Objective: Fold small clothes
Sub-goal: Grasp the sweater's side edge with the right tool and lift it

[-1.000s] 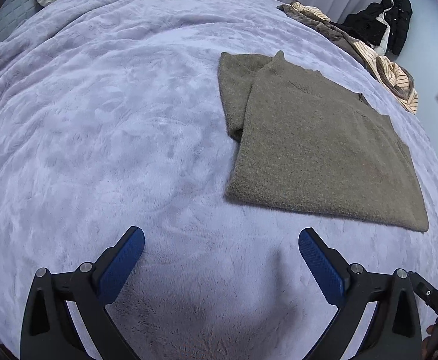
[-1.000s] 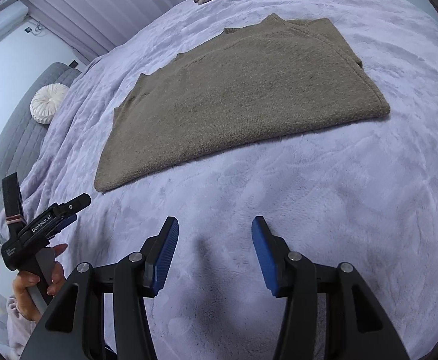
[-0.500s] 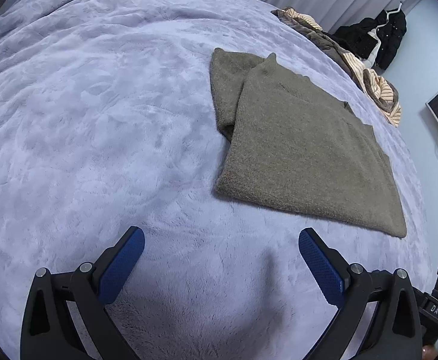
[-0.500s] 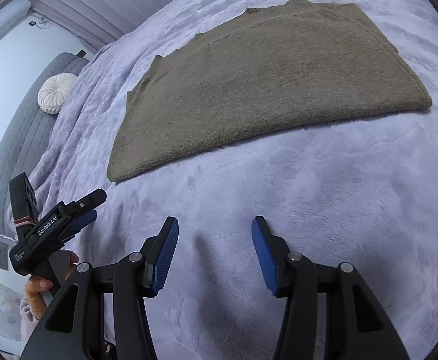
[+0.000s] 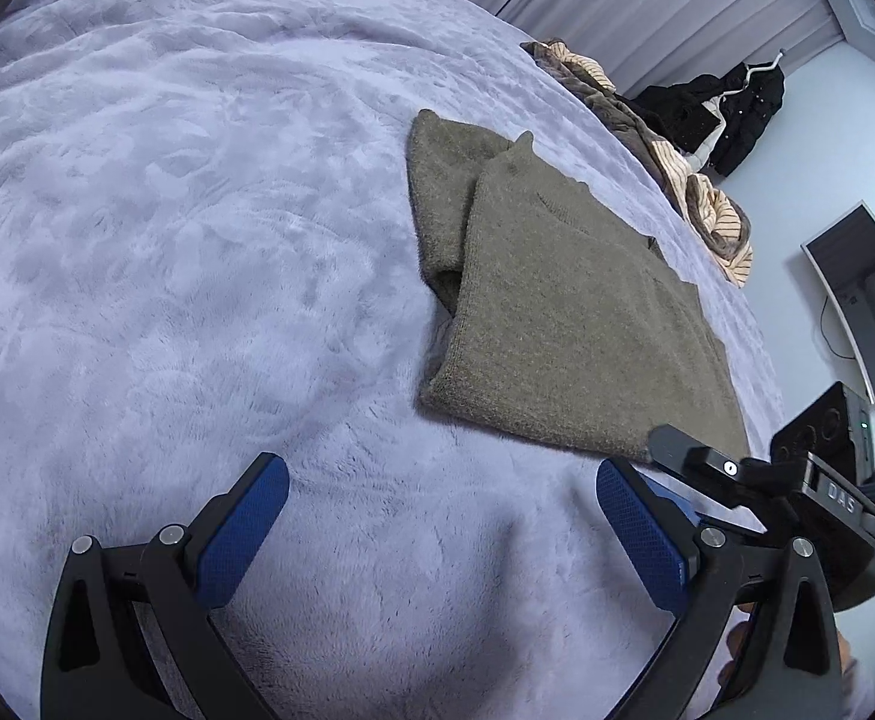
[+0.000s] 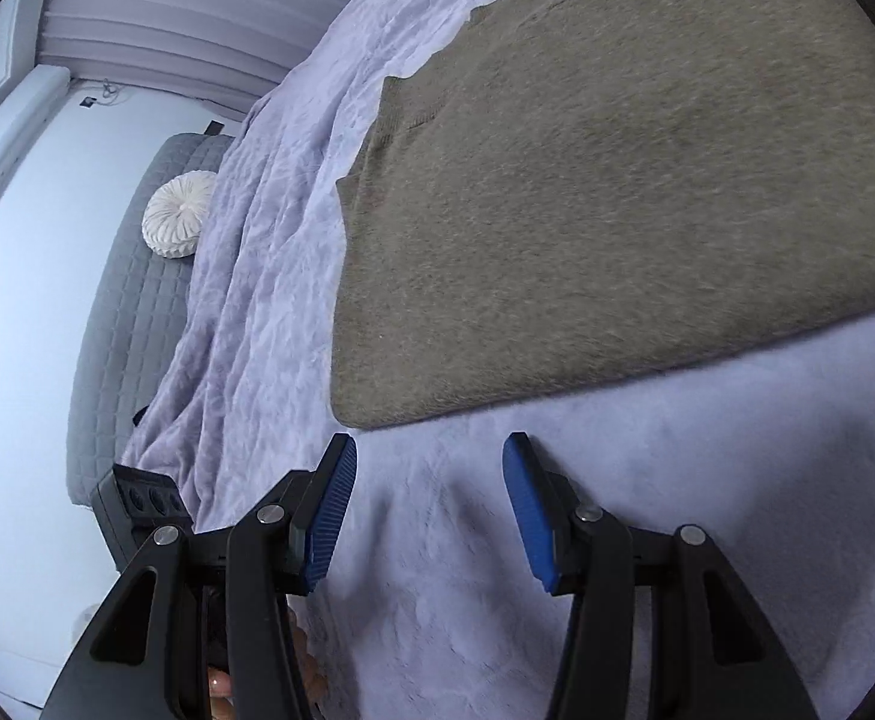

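Note:
An olive-brown knit sweater [image 5: 563, 312] lies partly folded and flat on the lavender fleece blanket [image 5: 197, 240]. It fills the upper right of the right wrist view [image 6: 617, 210]. My left gripper [image 5: 437, 516] is open and empty, hovering over the blanket just short of the sweater's near hem. My right gripper [image 6: 428, 504] is open and empty, just below the sweater's near corner. The right gripper's body shows at the lower right of the left wrist view [image 5: 797, 492].
A pile of striped and brown clothes [image 5: 665, 144] lies at the bed's far edge. A black jacket [image 5: 731, 108] hangs by the wall near a monitor [image 5: 869, 300]. A round white cushion [image 6: 176, 216] rests on the grey quilted headboard [image 6: 125, 324].
Both grippers have moved closer to the sweater's near edge. The right gripper swung toward the sweater's near corner, and now shows beside the left one. Both stay open.

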